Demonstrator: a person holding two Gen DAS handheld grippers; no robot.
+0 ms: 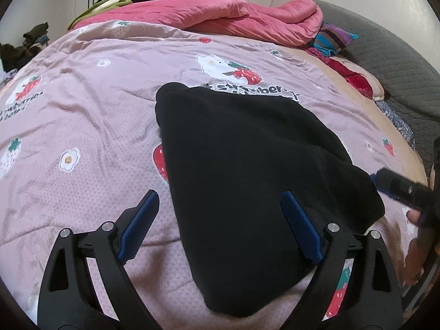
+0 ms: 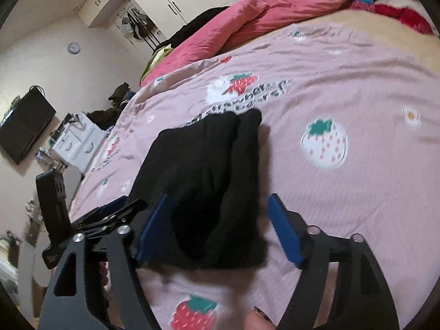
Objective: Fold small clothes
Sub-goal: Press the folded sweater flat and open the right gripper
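Note:
A black garment [image 1: 247, 151], folded into a thick wedge, lies flat on the pink strawberry-print bedspread [image 1: 96, 110]. My left gripper [image 1: 220, 194] is open above its near end; the left pad hangs over bare bedspread and the right pad over the cloth. In the right wrist view the same garment [image 2: 203, 159] shows as a folded bundle with a rolled right edge. My right gripper [image 2: 218, 196] is open and straddles the bundle's near end, with neither pad pressing on it. The right gripper's tip [image 1: 398, 189] also shows at the garment's right edge.
A crumpled pink quilt [image 1: 233, 13] and a striped pillow [image 1: 335, 38] lie at the far side of the bed. A grey quilted cover [image 1: 390, 63] runs along the right. A hand [image 1: 415, 247] holds the right gripper. A wall television [image 2: 24, 132] and white drawers [image 2: 77, 143] stand beyond the bed's left edge.

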